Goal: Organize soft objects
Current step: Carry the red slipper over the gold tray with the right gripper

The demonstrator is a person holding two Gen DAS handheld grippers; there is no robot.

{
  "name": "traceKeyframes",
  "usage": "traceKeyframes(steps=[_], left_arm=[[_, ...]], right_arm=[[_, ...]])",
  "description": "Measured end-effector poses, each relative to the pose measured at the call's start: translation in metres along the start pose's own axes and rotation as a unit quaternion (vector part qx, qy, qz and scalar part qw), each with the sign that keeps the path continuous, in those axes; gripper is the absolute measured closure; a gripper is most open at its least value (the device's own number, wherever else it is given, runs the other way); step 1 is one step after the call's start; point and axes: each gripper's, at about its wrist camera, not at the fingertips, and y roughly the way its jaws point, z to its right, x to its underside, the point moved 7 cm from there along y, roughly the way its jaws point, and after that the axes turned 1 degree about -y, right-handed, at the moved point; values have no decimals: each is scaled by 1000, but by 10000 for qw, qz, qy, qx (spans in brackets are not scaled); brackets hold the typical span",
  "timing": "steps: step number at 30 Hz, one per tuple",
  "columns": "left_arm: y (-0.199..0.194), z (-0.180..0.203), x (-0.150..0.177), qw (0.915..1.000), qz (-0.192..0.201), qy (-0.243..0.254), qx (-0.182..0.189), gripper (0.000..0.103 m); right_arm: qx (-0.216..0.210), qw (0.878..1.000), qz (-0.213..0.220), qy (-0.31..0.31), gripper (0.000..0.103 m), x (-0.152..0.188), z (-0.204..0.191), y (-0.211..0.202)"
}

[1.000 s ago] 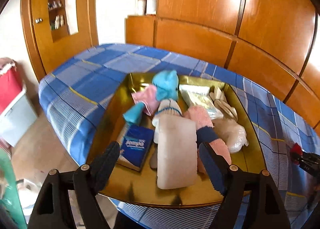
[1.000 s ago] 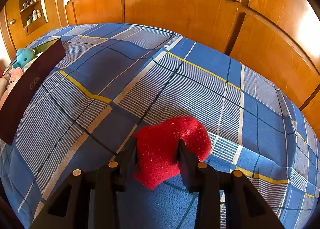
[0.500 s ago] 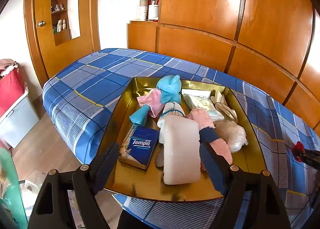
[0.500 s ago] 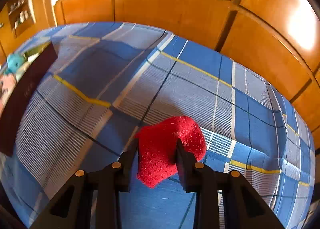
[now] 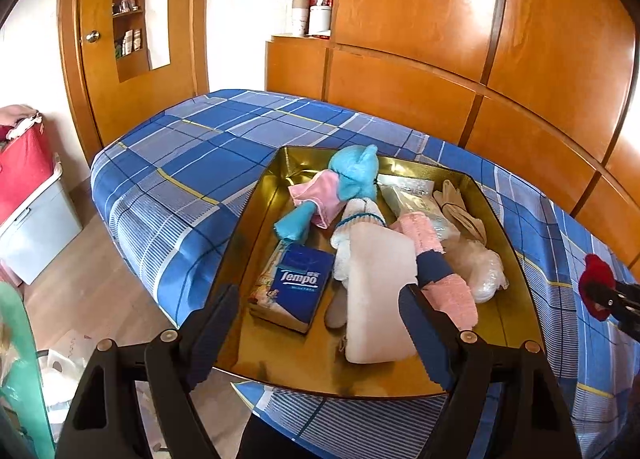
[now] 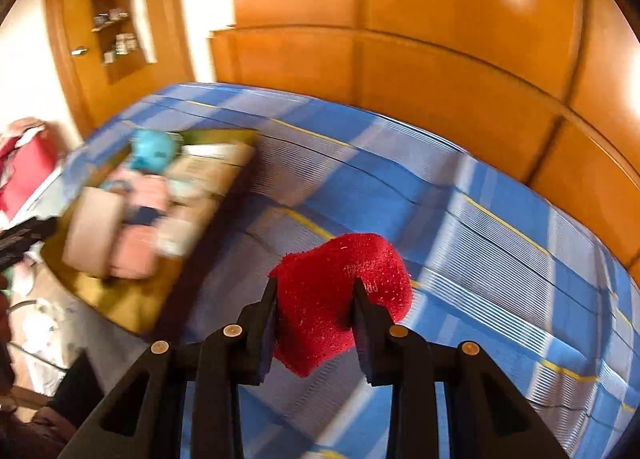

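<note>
Looks like a light, squashy job. Going left to right in the left wrist view: the left gripper (image 5: 316, 323) is spread wide at the bottom of the frame with nothing between its jaws, hovering over the gold tray (image 5: 516, 259), where a Tempo tissue pack (image 5: 298, 279), a blue plush toy (image 5: 354, 175) and a white foam block (image 5: 378, 299) are already piled. At the far right edge, the red soft object (image 5: 596, 279) is seen above the blue plaid bedspread (image 5: 180, 179). In the right wrist view it sits lower centre, clamped in the right gripper (image 6: 314, 315), bulging past both pads. It's probably featherweight and floppy, so it's best pinched across the thick middle.
</note>
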Motion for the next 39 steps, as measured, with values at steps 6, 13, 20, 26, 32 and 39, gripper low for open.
traceKeyframes(steps=[6,13,20,26,32,39], left_arm=[[-3,-18,-3,9997,72,-185,-132,20],[-5,-33,-2,9991,105,-234,-328,17],[-3,-33,0,9986,131,-195,-466,9],[-6,-24,1,9988,152,-82,-450,6],[-15,-15,1,9987,270,-40,-433,0],[-25,-16,2,9980,363,-165,-493,0]], right_arm=[[-759,9965,106,-336,71,-19,-73,-4],[-1036,9906,-265,-847,70,-21,-143,27],[-518,9875,-1065,-1035,70,6,-150,77],[-501,9886,-1049,-958,64,10,-148,81],[-541,9935,-669,-741,52,7,-142,58],[-678,9969,145,-371,36,-3,-141,19]])
